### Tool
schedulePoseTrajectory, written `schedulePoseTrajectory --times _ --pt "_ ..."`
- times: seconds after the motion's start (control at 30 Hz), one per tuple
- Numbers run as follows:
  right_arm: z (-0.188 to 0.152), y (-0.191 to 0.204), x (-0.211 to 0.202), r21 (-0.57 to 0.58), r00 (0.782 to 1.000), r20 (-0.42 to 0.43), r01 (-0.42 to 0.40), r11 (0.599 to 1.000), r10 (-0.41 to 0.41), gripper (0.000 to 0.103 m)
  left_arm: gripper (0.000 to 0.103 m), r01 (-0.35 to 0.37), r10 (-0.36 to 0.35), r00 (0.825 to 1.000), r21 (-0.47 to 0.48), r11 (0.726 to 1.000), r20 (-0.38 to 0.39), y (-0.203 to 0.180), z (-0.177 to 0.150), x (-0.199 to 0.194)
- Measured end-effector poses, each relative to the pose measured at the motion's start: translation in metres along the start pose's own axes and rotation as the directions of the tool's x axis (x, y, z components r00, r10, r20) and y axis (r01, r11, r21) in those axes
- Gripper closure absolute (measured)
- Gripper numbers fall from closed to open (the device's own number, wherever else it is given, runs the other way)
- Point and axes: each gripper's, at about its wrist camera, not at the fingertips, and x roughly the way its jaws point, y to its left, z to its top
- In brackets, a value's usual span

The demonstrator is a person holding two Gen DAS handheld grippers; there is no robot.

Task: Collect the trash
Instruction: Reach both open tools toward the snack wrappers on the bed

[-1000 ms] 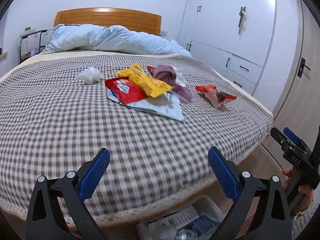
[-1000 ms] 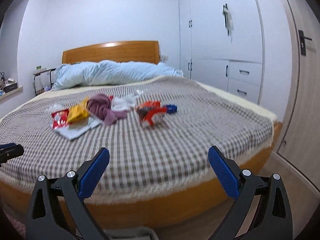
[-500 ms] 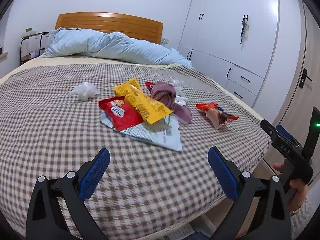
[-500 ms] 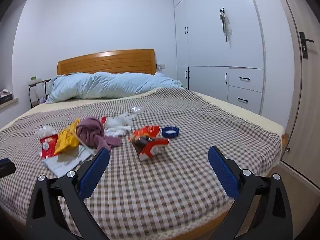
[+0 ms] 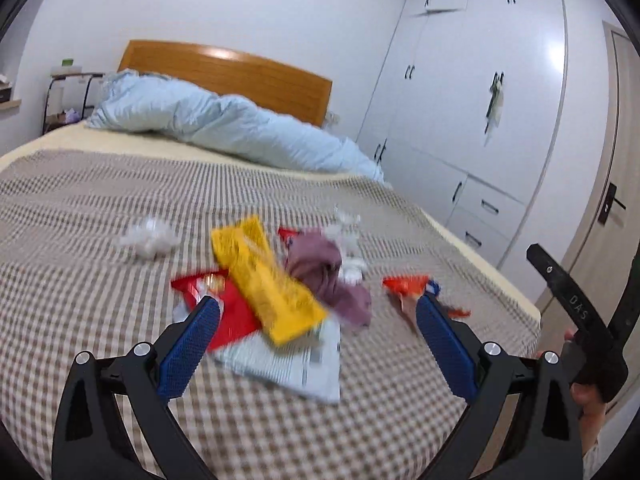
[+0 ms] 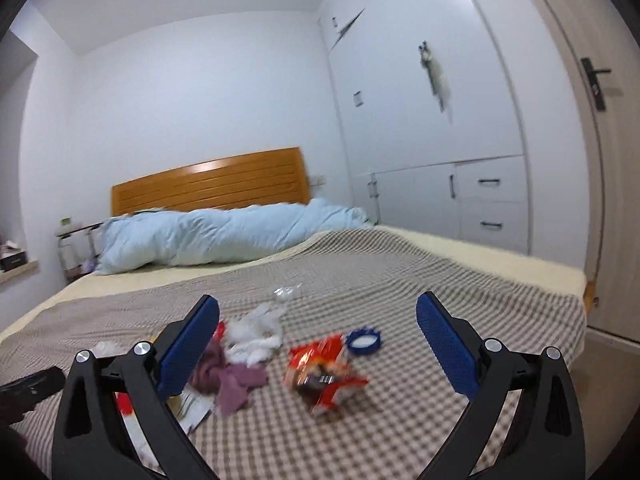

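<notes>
Checked bed (image 5: 100,280) bearing litter: yellow wrapper (image 5: 266,280), long axis 11-to-5 o'clock, lies at 12 o'clock of the spread, empty left gripper (image 5: 316,320), the nearer; right gripper (image 6: 316,320), likewise spread, faces the orange packet (image 6: 322,372).

Trash lies scattered mid-bed, all pieces loose and flat or crumpled.

- Yellow snack wrapper (image 5: 268,280): long, flat, overlapping a red snack wrapper (image 5: 228,312); both rest on a sheet of printed paper (image 5: 296,360).
- Mauve crumpled cloth (image 5: 328,276): bunched, touching the yellow wrapper's far side.
- White tissue wad (image 5: 150,236): alone, apart from the pile.
- White crumpled tissues (image 6: 256,332): just beyond the cloth.
- Orange-red crumpled packet (image 6: 324,372): open, torn, lying apart from the main pile.
- Blue serrated cap (image 6: 363,342): just beside the packet, open side up.
- Clear plastic scrap (image 6: 286,292): farthest back.
</notes>
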Motion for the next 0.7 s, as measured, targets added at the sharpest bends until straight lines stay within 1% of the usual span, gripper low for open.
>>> schedulePoseTrajectory --times 0.1,0.2,0.3,0.37,0.4,0.47,0.57,0.7 --pt "0.006 0.004 0.017 0.024 1.000 -0.023 -0.004 1.000 0.005 0.008 0.008 -0.009 0.008 0.999 0.014 1.000 0.038 0.000 0.009 0.008" --pt "0.006 0.006 0.032 0.026 0.998 -0.053 -0.012 1.000 0.013 0.008 0.008 -0.014 0.013 0.999 0.028 1.000 0.036 0.004 0.014 0.022" --pt "0.005 0.009 0.042 0.000 0.996 -0.088 -0.015 1.000 0.015 0.008 0.008 -0.021 0.021 1.000 0.007 1.000 0.022 0.012 0.011 0.034" --pt "0.003 0.008 0.043 -0.004 0.996 -0.091 0.000 1.000 0.000 0.008 0.008 -0.037 0.037 0.999 -0.006 0.999 -0.003 0.018 0.004 0.041" --pt "0.000 0.007 0.044 -0.002 0.995 -0.096 0.007 1.000 -0.007 0.008 0.008 -0.039 0.038 0.999 -0.017 0.999 -0.034 0.020 0.000 0.048" --pt "-0.005 0.004 0.045 0.007 0.995 -0.100 0.014 1.000 -0.014 0.008 0.008 -0.034 0.032 0.997 -0.025 0.999 -0.067 0.021 -0.005 0.054" --pt "-0.015 0.003 0.050 0.012 0.993 -0.115 0.033 0.999 -0.032 0.008 0.008 -0.048 0.048 0.995 0.000 0.999 -0.083 0.018 -0.013 0.058" --pt "-0.029 0.010 0.064 -0.041 0.982 -0.181 0.051 0.998 -0.057 0.008 0.008 -0.058 0.061 0.994 0.029 0.998 -0.093 0.016 -0.018 0.057"
